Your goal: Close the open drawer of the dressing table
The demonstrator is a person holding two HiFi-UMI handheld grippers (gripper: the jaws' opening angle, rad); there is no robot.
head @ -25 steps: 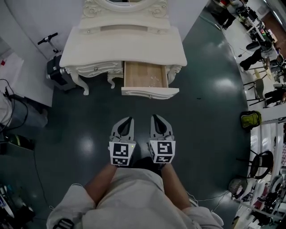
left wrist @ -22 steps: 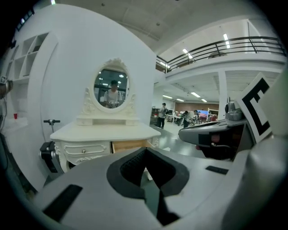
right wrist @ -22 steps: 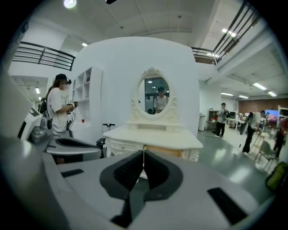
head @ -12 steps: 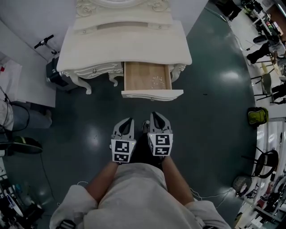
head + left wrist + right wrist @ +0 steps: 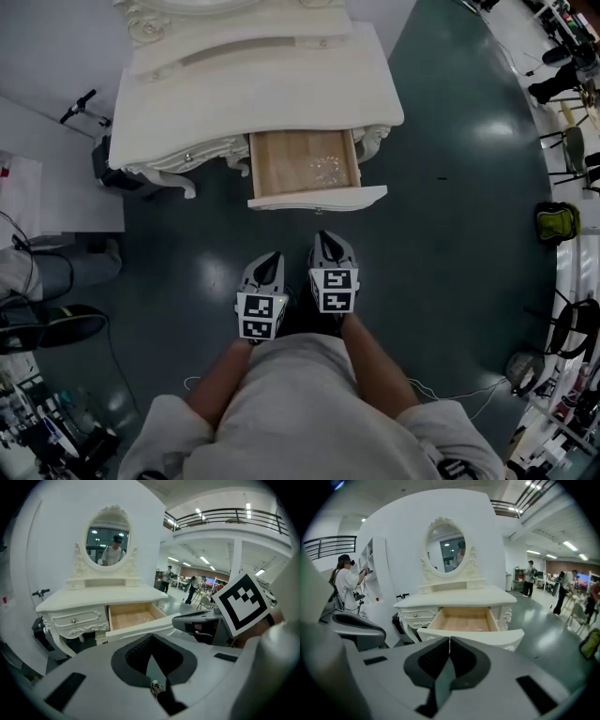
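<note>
Drawer [image 5: 317,198]: upper centre of head view, pulled out of the right half of the dressing table [image 5: 253,89]. Wooden bottom is exposed, with a few small glinting bits [image 5: 328,169] at its right.
Drawer edges: curved white front faces the person and juts past the tabletop edge. The neighbouring left drawer [image 5: 72,619] sits flush.
Open room: a strip of bare dark floor [image 5: 441,234] lies between the drawer front and both gripper tips, with nothing in it. Wide floor to the right. A scooter [image 5: 84,98] stands at upper left beside the table, and a green bag [image 5: 555,222] at the right edge.
Left gripper [image 5: 271,261]: lower centre, pointing at the drawer, apart from it. Jaws are together, with nothing between them.
Right gripper [image 5: 328,244]: just beside the left one, tips slightly nearer the drawer front, not touching it. Jaws are closed and empty.
</note>
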